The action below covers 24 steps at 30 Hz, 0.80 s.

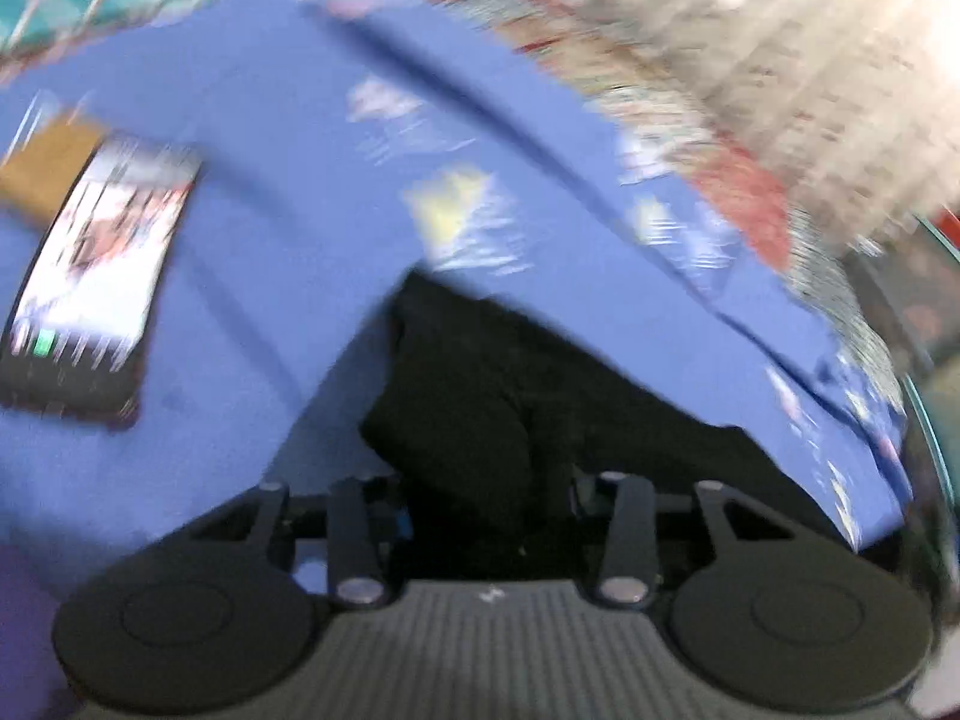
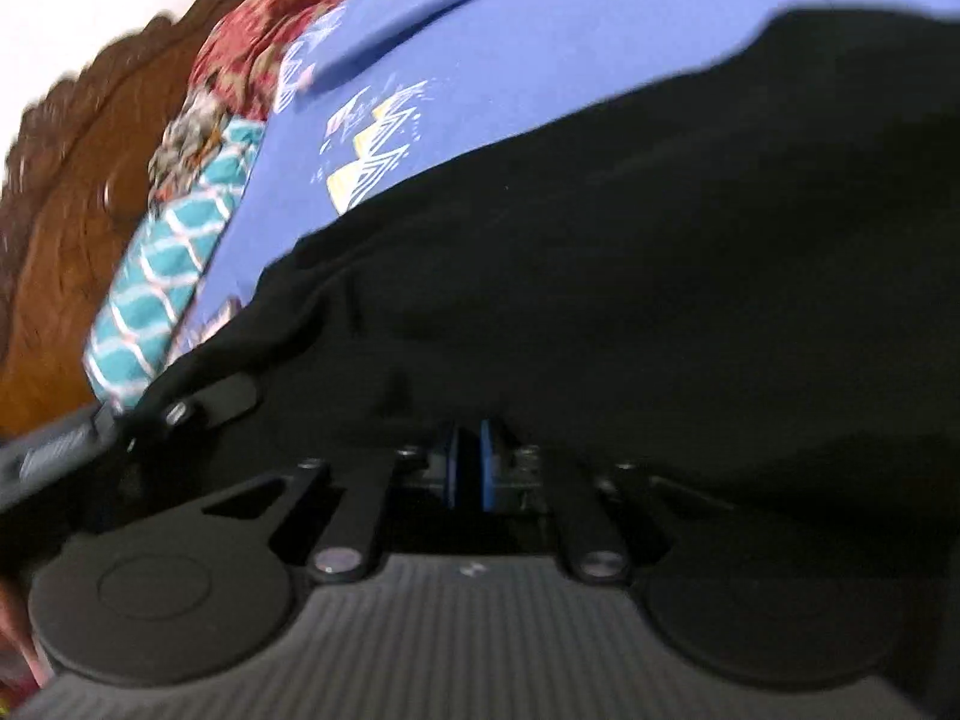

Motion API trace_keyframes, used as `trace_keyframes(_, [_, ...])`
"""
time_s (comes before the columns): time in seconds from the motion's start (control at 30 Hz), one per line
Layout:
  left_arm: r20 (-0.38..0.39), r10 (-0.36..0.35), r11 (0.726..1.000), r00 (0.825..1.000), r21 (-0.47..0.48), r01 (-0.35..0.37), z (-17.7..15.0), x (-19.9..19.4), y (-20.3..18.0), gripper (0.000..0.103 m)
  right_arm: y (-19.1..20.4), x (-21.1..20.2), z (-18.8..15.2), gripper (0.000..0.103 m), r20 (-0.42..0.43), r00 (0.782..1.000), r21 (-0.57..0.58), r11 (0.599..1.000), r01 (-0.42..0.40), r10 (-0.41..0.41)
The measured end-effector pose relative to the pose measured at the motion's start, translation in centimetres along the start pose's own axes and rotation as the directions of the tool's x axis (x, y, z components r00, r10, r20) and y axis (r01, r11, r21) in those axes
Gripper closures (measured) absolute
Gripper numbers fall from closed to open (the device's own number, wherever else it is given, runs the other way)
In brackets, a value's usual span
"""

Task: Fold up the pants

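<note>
The right tool (image 2: 469, 462) is pressed together, pinching a fold of the black pants (image 2: 630, 276). The left tool (image 1: 489, 498) has black cloth between its half-spread fingers; grip unclear. The pants lie on a blue sheet (image 1: 270, 192). Beyond them on the sheet rests a phone (image 1: 96, 276); a teal patterned pillow (image 2: 162, 276) and a carved wooden headboard (image 2: 72, 228) lie past the sheet's edge.

left gripper (image 1: 489, 516) fingertips: buried under black pants (image 1: 480, 396); gap unreadable.
right gripper (image 2: 471, 462) pads: blue, tips hidden in black pants (image 2: 630, 276).
phone (image 1: 90, 282) at 9 o'clock: screen smeared, illegible.
blue sheet (image 1: 288, 180) prints: blurred.
patterned bedding (image 1: 750, 60) at 1 o'clock: streaked by motion.
wooden headboard (image 2: 66, 192): cut by left edge.
</note>
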State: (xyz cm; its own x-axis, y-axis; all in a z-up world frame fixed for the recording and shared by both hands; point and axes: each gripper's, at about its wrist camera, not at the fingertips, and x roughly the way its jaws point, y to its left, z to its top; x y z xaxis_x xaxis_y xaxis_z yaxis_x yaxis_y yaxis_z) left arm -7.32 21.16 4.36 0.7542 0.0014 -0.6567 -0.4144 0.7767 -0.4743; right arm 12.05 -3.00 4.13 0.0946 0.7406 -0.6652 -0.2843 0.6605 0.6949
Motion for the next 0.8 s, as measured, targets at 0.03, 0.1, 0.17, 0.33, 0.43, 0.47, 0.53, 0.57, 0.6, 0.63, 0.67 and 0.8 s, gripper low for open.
trace_keyframes(0.03, [0.018,-0.024,0.997,1.000,0.068,0.023,-0.3,-0.3,-1.7,0.065,-0.4,-0.1,0.1,0.095,-0.008,1.000,0.028,0.999,-0.020,0.020])
trace_keyframes(0.1, [0.035,-0.073,0.971,0.997,0.233,0.063,-1.4,-0.6,-5.7,0.065,-1.3,-0.7,0.1,0.094,-0.008,0.997,0.087,0.994,-0.070,0.071])
trace_keyframes(0.17, [0.035,-0.100,0.923,0.994,0.376,0.079,-2.8,-0.3,-9.2,0.065,-2.5,-2.3,-0.3,0.091,0.037,0.992,0.171,0.977,-0.128,0.124])
trace_keyframes(0.33, [-0.025,-0.098,0.805,0.995,0.586,0.093,-6.6,2.2,-15.8,0.043,-6.0,-7.7,-0.9,0.085,0.196,0.971,0.257,0.949,-0.184,0.135])
trace_keyframes(0.43, [-0.071,-0.112,0.754,0.991,0.644,0.131,-8.3,3.3,-18.1,0.024,-8.6,-10.7,-1.7,0.067,0.292,0.950,0.321,0.925,-0.204,0.108])
trace_keyframes(0.47, [-0.091,-0.119,0.743,0.989,0.652,0.150,-8.8,3.2,-18.5,0.017,-9.5,-11.5,-2.1,0.062,0.321,0.942,0.349,0.913,-0.212,0.097])
trace_keyframes(0.53, [-0.106,-0.135,0.728,0.985,0.663,0.171,-9.1,2.7,-18.9,0.004,-10.9,-12.3,-2.8,0.059,0.356,0.929,0.395,0.885,-0.249,0.103])
trace_keyframes(0.57, [-0.095,-0.144,0.720,0.985,0.672,0.171,-9.3,2.3,-18.8,0.003,-11.5,-12.7,-3.2,0.054,0.375,0.919,0.416,0.865,-0.282,0.119])
trace_keyframes(0.6, [-0.087,-0.150,0.717,0.985,0.676,0.169,-9.2,1.7,-18.7,0.003,-11.9,-13.0,-3.5,0.050,0.394,0.909,0.427,0.848,-0.314,0.138])
trace_keyframes(0.63, [-0.080,-0.153,0.721,0.985,0.672,0.166,-9.0,1.1,-18.3,0.002,-12.1,-13.2,-3.6,0.043,0.411,0.898,0.432,0.834,-0.343,0.156])
trace_keyframes(0.67, [-0.072,-0.157,0.736,0.985,0.657,0.165,-8.2,0.8,-18.0,0.002,-12.0,-13.4,-3.6,0.036,0.421,0.891,0.431,0.828,-0.360,0.169])
trace_keyframes(0.8, [-0.024,-0.143,0.846,0.989,0.516,0.134,-4.9,-1.0,-14.4,0.001,-9.7,-12.3,-2.8,0.024,0.380,0.910,0.361,0.879,-0.313,0.168])
